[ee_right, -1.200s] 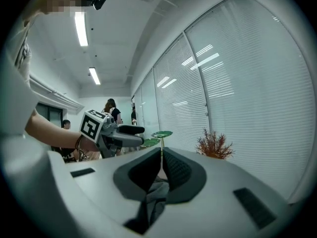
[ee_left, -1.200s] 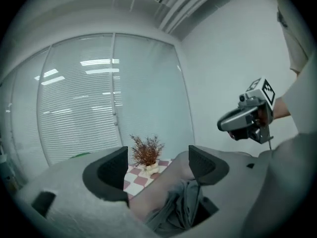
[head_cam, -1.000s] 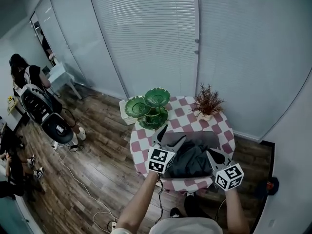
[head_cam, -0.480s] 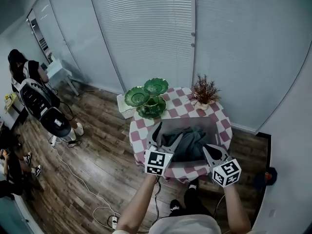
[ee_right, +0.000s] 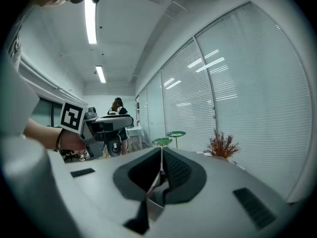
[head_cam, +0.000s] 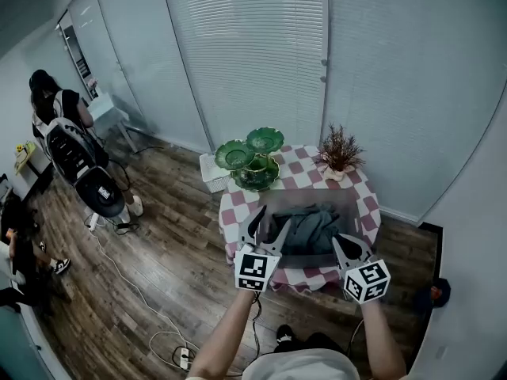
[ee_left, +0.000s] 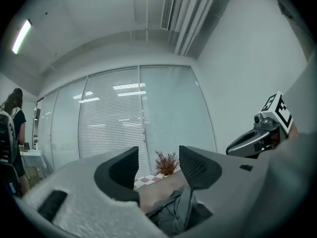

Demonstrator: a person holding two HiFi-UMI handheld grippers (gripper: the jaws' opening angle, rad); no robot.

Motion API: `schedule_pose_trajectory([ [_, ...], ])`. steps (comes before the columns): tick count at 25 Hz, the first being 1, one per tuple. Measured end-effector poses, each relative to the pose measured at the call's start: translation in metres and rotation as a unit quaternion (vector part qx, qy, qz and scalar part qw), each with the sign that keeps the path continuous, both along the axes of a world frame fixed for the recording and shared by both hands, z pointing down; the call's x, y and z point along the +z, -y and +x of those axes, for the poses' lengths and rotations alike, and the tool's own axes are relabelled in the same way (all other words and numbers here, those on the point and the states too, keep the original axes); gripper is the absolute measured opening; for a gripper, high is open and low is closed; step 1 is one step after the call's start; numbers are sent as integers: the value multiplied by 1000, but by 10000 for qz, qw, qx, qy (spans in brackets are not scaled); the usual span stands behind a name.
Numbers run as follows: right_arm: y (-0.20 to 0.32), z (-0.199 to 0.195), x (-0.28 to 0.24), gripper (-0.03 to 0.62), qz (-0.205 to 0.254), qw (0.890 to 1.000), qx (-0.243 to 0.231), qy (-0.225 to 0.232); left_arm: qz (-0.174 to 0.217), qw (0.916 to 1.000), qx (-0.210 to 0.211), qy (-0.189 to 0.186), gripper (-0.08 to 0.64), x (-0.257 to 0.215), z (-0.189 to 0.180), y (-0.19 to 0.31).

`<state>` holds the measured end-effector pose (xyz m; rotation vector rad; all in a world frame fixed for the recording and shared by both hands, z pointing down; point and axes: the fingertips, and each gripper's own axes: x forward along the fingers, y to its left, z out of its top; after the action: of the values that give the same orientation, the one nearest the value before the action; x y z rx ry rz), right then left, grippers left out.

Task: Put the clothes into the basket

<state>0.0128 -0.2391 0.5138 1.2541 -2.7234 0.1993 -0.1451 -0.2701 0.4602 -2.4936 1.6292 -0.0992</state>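
The grey clothes (head_cam: 310,225) lie heaped in the grey basket (head_cam: 305,256) on the checked table (head_cam: 358,199), at the middle of the head view. The left tool (head_cam: 271,222) hovers at the basket's near left edge; its jaws are spread but have just been closing, with a fold of the clothes low in the gap, not pinched. The right tool (head_cam: 347,245), at the near right corner, is pressed together on a thin pale edge, apparently the basket's rim

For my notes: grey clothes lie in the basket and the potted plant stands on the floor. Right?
No: the potted plant stands on the checkered table, not the floor, as the head view shows. The grey clothes do lie in the basket.
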Motion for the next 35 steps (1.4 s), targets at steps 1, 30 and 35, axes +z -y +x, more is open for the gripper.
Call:
schedule_pose_trajectory([
  [1, -1, -2, -3, 25, 33, 10000, -29, 5, 2, 10000, -23, 4, 263, -1, -1, -4],
  [30, -10, 23, -9, 23, 239, 9995, -186, -29, -372, 9989, -184, 239, 14, 37, 43, -40],
  [35, -4, 23, -13, 23, 291, 9993, -212, -55, -398, 9987, -156, 265, 14, 39, 46, -39],
])
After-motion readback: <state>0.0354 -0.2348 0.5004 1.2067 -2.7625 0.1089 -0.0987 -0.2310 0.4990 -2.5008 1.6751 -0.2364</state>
